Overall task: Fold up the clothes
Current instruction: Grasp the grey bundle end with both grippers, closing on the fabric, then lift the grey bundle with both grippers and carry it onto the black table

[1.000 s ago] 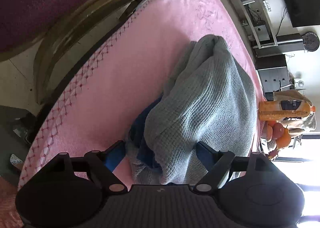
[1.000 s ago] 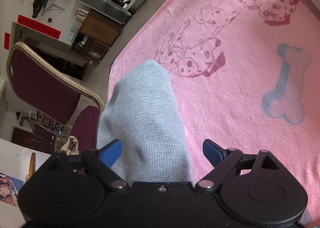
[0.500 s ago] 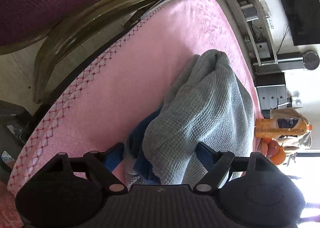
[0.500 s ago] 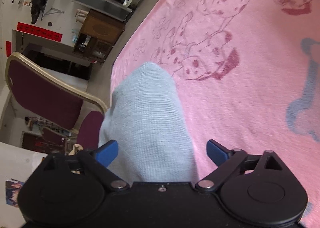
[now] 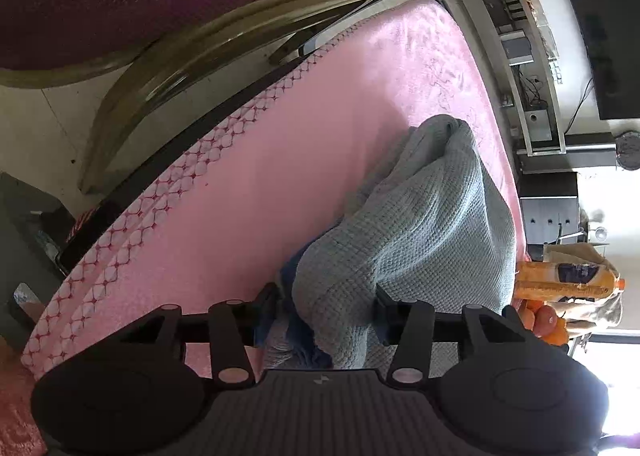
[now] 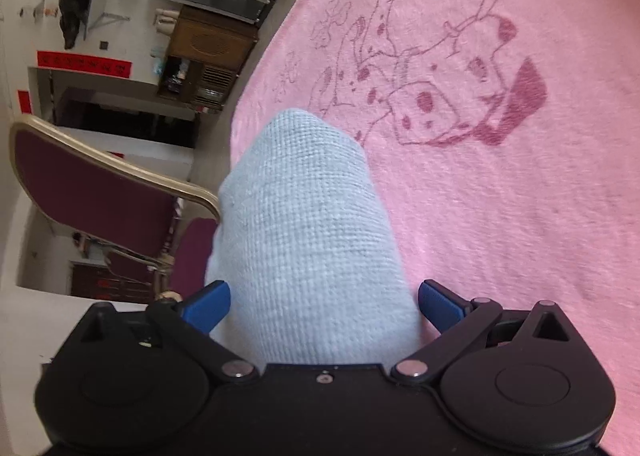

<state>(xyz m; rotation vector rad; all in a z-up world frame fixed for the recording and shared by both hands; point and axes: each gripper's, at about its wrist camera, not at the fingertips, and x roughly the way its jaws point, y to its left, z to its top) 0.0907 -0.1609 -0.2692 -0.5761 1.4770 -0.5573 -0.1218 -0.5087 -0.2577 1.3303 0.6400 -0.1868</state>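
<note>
On the pink blanket point(image 6: 500, 215), both claws, left point(image 5: 326, 308) and right point(image 6: 320, 306), close around the grey knit garment point(image 5: 420, 223).

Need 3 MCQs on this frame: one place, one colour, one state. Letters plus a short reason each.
1. Where does the orange bottle lie, seen from the left wrist?
A. To the right, beyond the grey knit garment
B. On the chair seat
C. Between the left tool's fingers

2. What colour is the blanket under the garment?
A. Green
B. Pink
C. White

3. How does the right tool stand?
A. Fingers pressed together on bare blanket
B. Out of view
C. Blue fingers apart, with the garment bunched between them

Answers:
1. A: the bottle shows past the garment's right edge, by some orange fruit.
2. B: pink with a spotted-dog print.
3. C: grey knit fills the gap between the fingers. The left tool has cloth between its fingers too, closer set.
</note>
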